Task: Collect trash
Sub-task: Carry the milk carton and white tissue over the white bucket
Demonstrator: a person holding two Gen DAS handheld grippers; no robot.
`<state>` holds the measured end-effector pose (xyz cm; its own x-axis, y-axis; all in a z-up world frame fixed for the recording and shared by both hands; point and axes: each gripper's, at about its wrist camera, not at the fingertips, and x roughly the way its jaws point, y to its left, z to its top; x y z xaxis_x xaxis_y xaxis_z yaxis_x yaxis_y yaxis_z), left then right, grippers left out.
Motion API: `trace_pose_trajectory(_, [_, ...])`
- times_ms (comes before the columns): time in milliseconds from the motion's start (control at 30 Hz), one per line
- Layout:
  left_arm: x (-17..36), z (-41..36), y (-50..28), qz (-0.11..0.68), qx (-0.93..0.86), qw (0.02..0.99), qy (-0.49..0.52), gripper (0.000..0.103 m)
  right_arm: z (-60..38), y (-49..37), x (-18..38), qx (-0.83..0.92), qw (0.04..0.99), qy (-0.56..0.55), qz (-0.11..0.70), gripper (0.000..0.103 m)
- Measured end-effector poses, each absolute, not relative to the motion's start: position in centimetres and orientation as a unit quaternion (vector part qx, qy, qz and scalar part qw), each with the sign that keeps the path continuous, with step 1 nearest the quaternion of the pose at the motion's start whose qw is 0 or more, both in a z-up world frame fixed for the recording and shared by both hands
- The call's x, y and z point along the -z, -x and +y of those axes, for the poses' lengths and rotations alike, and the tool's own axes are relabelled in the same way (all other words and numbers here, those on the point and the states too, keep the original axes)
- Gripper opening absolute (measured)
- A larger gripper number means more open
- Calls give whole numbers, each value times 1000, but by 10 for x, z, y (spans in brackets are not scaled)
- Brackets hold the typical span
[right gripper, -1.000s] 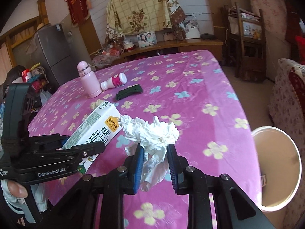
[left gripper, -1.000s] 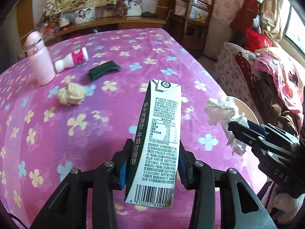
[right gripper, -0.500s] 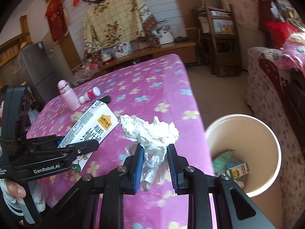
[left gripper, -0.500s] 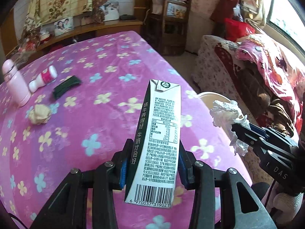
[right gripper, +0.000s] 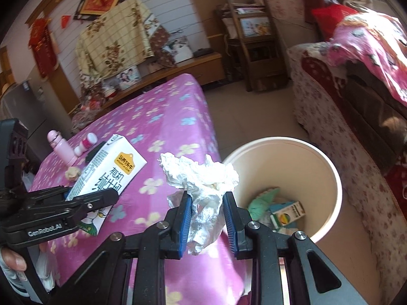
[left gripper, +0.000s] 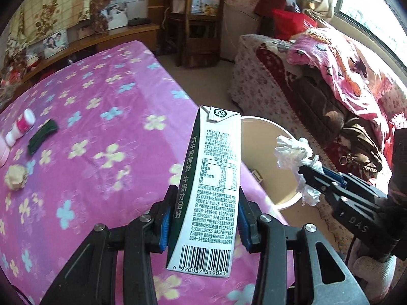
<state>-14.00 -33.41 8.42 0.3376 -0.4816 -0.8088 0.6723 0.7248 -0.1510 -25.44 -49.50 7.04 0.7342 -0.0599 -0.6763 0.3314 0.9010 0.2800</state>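
My left gripper (left gripper: 203, 218) is shut on a white and green milk carton (left gripper: 211, 185), held upright above the table's right edge; the carton also shows in the right wrist view (right gripper: 106, 175). My right gripper (right gripper: 206, 218) is shut on a crumpled white tissue (right gripper: 203, 183), held at the table edge beside the cream trash bin (right gripper: 328, 167). The tissue also shows in the left wrist view (left gripper: 295, 155), over the bin (left gripper: 285, 137). On the table lie a crumpled yellowish paper ball (left gripper: 15, 177), a dark green wrapper (left gripper: 42, 136) and a small pink-labelled bottle (left gripper: 20, 127).
The table has a magenta flowered cloth (left gripper: 89, 132). The bin stands on the floor right of the table and holds a small carton (right gripper: 287, 213) and green scrap. A pink flask (right gripper: 59, 147) stands far left. A sofa with a pink blanket (left gripper: 330, 58) is on the right.
Both grippers have moved right, from over the table toward its right edge, carrying the carton and the tissue. The bin has come into full view close to both.
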Motion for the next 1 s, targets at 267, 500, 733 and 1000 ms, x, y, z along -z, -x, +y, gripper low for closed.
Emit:
trace_pose_trajectory(267, [-75,-374,141,461,371,798,-115,44,-533,257,-50,141,896,-218,361,27])
trace_pose_trajectory(500, [-66,-404,140,466,381,789,-122,44,-556,256,-35,162,886,-232,367,29])
trace_pose_trajectory(733, [-55,-418,135,474,387,782,-117,43,-568,253,-24,174,880,-256,360,29])
trace_pose_trajectory(1000, [-49,-427,125,483,399,774,-93,43,-577,247,-6,191,866,-289,361,35])
